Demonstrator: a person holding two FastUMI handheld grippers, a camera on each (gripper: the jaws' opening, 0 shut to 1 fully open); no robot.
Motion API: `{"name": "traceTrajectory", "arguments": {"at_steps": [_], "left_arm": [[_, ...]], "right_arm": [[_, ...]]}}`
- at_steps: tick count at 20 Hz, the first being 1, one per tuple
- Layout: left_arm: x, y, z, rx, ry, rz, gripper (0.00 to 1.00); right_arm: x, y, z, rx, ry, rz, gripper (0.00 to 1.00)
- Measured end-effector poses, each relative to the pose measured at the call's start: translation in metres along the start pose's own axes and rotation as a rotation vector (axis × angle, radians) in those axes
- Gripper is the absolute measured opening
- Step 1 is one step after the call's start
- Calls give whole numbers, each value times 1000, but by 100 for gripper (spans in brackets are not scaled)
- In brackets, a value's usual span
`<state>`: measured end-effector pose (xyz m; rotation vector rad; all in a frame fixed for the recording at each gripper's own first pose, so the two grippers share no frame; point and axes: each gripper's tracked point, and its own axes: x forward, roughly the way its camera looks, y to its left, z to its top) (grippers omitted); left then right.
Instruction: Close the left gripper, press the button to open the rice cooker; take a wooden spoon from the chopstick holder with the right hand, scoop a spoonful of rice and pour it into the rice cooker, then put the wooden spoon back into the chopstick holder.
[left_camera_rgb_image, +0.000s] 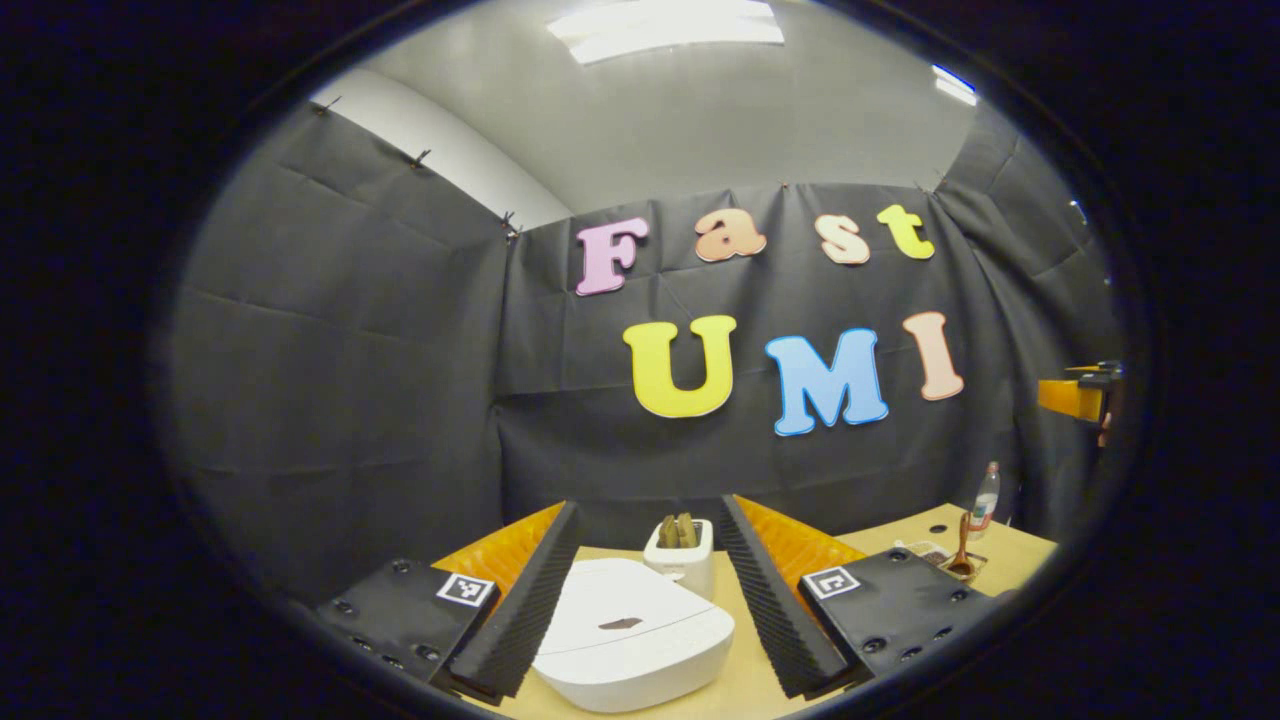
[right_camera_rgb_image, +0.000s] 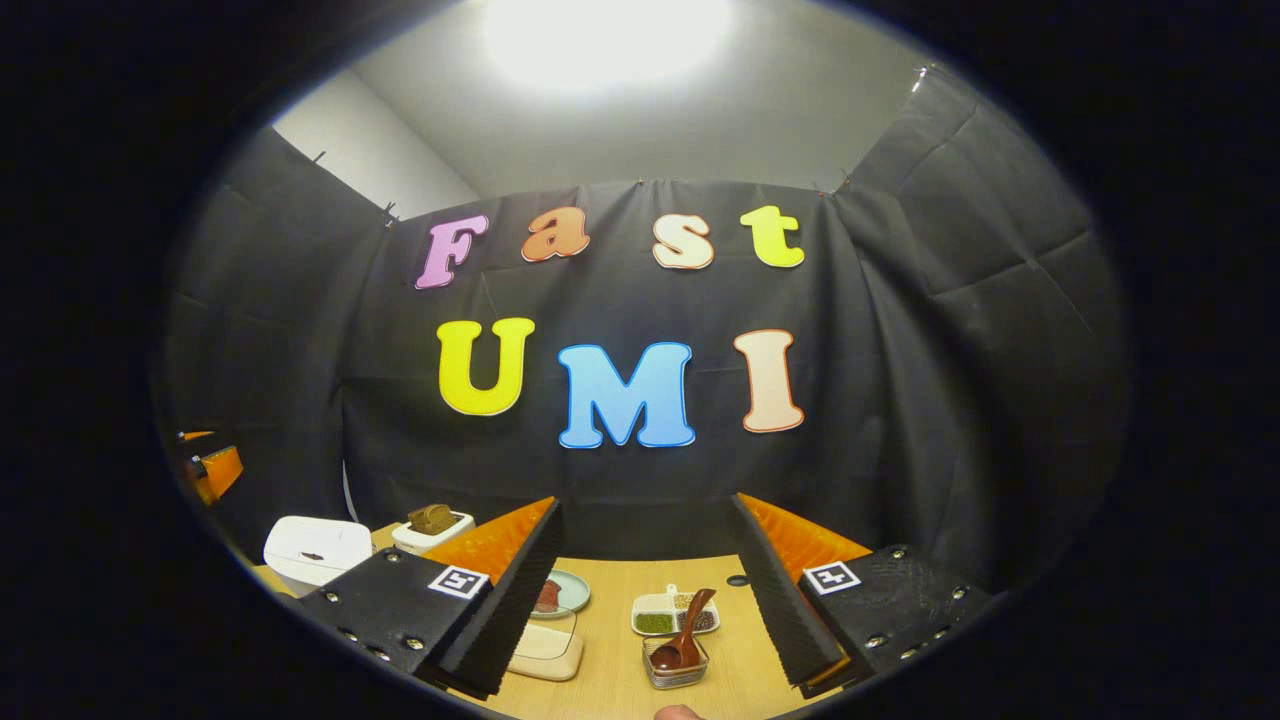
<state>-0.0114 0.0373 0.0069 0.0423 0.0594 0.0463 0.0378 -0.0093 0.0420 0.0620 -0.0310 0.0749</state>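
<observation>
Black cloth walls (right_camera_rgb_image: 950, 330) enclose a pale wooden table (right_camera_rgb_image: 620, 680) under bright ceiling lights (left_camera_rgb_image: 665, 25).

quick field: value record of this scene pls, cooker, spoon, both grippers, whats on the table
rice cooker: white, lid shut, on wooden table
left gripper: open, fingers either side of the cooker, apart from it
right gripper: open, holding nothing
wooden spoon: leaning in a small clear container, ahead between the right fingers
chopstick holder: white, behind the cooker
other items: divided dish of grains, plate
task stage: button not yet pressed
</observation>
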Motion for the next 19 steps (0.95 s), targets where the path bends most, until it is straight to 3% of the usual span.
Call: {"name": "traceTrajectory", "arguments": {"at_steps": [4, 5, 6, 7, 9, 12, 13, 19], "left_arm": [[1, 16, -3, -24, 9, 28, 96], [1, 20, -3, -23, 6, 34, 100], [2, 21, -2, -21, 4, 34, 96], [3, 23, -1, -19, 0, 34, 100], [4, 22, -1, -21, -4, 25, 96], [7, 23, -2, -17, -4, 14, 100], [7, 24, -2, -12, -6, 13, 96], [9, 34, 4, 10, -32, -1, 96]], "right_arm": [[6, 13, -2, -20, 0, 25, 99], [7, 14, -1, -20, -2, 28, 99], [8, 16, 0, -18, -5, 27, 99], [9, 17, 1, -17, -6, 26, 99], [10, 18, 1, -17, -6, 21, 99], [12, 22, 4, -20, -9, 12, 99], [13, 23, 6, -22, -12, 8, 99], [14, 34, 12, -18, -33, -2, 99]]}}
